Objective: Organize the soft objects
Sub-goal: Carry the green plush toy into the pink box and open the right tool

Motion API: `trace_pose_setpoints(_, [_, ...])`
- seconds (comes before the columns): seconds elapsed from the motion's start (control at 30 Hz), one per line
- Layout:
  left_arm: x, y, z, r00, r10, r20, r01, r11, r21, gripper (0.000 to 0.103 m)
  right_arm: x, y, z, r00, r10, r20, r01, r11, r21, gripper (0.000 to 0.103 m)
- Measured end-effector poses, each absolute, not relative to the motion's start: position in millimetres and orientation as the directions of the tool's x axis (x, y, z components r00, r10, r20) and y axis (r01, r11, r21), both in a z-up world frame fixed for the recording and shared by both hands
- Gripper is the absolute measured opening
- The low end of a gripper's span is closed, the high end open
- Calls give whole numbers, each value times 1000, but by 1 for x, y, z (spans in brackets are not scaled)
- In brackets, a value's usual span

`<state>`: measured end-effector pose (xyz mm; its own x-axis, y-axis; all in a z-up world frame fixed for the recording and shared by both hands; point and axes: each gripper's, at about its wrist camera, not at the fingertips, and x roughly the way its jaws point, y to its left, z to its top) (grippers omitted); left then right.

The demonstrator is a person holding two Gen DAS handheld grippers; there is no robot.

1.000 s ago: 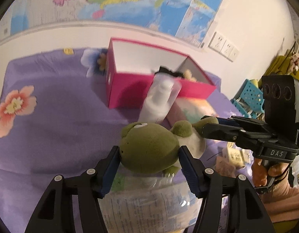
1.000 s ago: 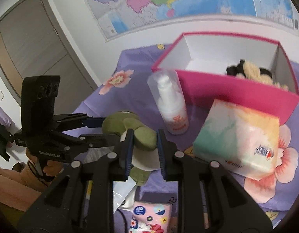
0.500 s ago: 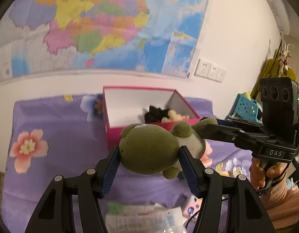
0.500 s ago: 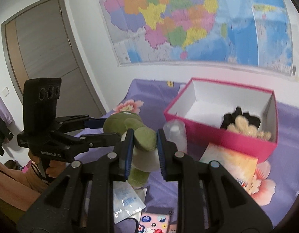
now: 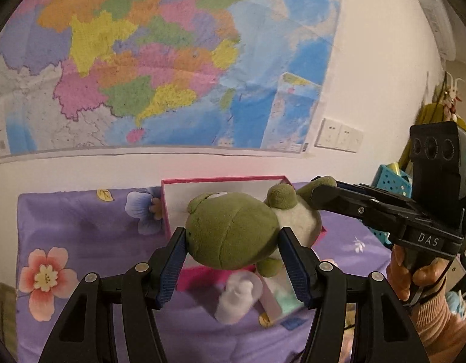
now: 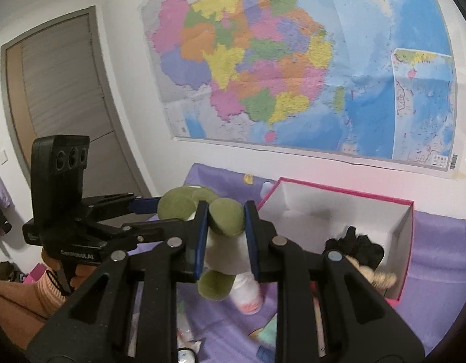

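A green and white plush frog (image 5: 233, 236) hangs in the air between both grippers, above the purple flowered cloth (image 5: 81, 233). My left gripper (image 5: 231, 257) is shut on its head. My right gripper (image 6: 225, 236) is shut on its foot and white belly (image 6: 227, 220); it also shows in the left wrist view (image 5: 326, 195). The open pink box (image 6: 339, 193) stands behind the frog, with a black and cream plush toy (image 6: 358, 251) inside.
A white spray bottle (image 5: 236, 299) and a tissue pack (image 5: 281, 302) lie on the cloth under the frog. A wall map (image 5: 172, 60) hangs behind the table. A door (image 6: 60, 96) is at the left, a blue basket (image 5: 390, 178) at the right.
Both grippers have lifted the frog well above the cloth and carried it toward the pink box. The bottle and tissue pack now lie below it.
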<state>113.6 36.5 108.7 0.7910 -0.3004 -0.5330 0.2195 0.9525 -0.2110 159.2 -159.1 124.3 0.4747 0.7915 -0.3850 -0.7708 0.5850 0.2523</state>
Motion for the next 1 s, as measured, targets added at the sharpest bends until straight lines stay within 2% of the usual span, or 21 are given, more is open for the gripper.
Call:
trace_pose_setpoints(0.63, [209, 43, 41, 691, -220, -689, 82, 970, -228, 62, 265, -134, 47, 482, 684, -547, -615, 709, 345, 28])
trace_pose_setpoints(0.77, [207, 49, 39, 694, -213, -688, 62, 969, -238, 62, 276, -131, 31, 461, 646, -608, -568, 742, 356, 41])
trace_pose_setpoints(1.0, [180, 53, 49, 736, -198, -648, 57, 971, -231, 62, 262, -151, 34, 462, 661, -591, -568, 732, 375, 41])
